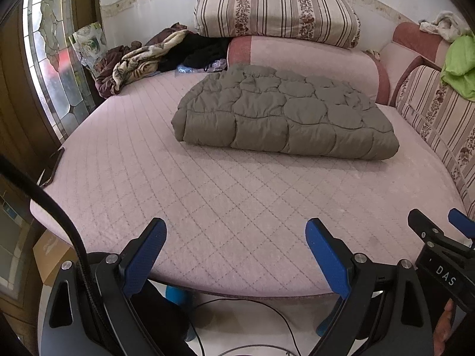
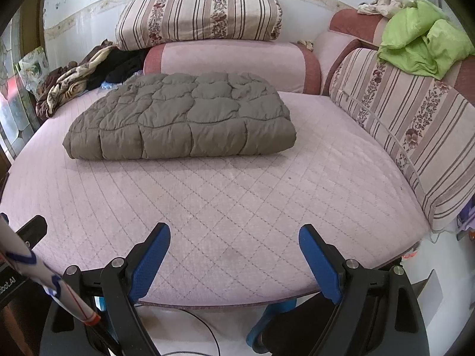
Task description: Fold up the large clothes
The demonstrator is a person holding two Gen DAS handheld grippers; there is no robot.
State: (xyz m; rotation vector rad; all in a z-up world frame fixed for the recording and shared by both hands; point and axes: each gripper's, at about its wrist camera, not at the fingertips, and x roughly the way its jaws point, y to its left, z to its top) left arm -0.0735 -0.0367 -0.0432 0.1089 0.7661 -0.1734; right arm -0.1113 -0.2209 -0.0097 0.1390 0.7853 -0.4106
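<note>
Both tools spread and empty, left tool (image 1: 236, 234) and right tool (image 2: 234, 238) hovering at the near edge of the bed (image 2: 237, 207). The quilted jacket (image 2: 184, 118) lies folded mid-bed, well apart from me. Risk: it's puffy, so a shallow pinch could slip and spring the fold open. The pink quilted cover looks soft; striped cushions (image 2: 415, 136) line the right side, rumpled blankets (image 1: 139, 59) are piled far left.

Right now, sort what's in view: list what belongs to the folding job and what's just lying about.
Job:
- grey quilted garment, folded on the pink bed cover
- left gripper, open
- right gripper, open

Lying about:
- striped bedding roll
- green cloth
- crumpled patterned blanket
</note>
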